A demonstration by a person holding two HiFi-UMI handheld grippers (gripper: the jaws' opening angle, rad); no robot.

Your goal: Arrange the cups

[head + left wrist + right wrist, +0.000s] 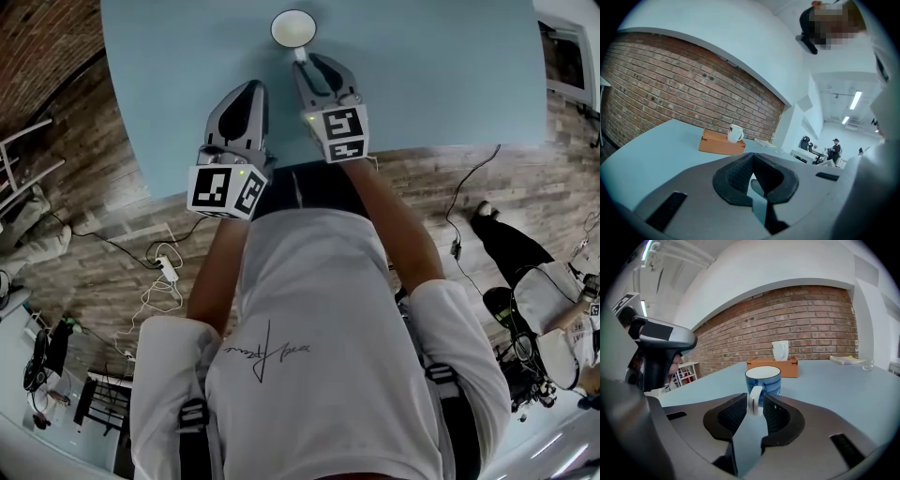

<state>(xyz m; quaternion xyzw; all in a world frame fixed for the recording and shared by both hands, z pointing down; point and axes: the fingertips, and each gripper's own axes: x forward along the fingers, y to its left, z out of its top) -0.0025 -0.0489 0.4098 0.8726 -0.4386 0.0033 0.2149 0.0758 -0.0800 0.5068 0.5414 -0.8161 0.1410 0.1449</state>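
Observation:
A blue cup [293, 28] with a white inside stands on the light blue table [422, 75] at its far side. In the right gripper view the cup [763, 379] is upright just ahead, its white handle turned toward me. My right gripper [754, 401] is open, with that handle between its jaws and thin gaps on both sides; from the head view the right gripper [302, 58] points at the cup. My left gripper [253, 86] hovers over the table's near edge, shut and empty. Its closed tips show in the left gripper view [752, 157]. A white mug [780, 350] stands on a brown box [772, 366].
The white mug [735, 133] and brown box [719, 143] sit at the table's far end by the brick wall. A book [846, 360] and a small glass [868, 364] lie to the right. Cables run over the wooden floor [122, 248]. A person [834, 147] stands far back.

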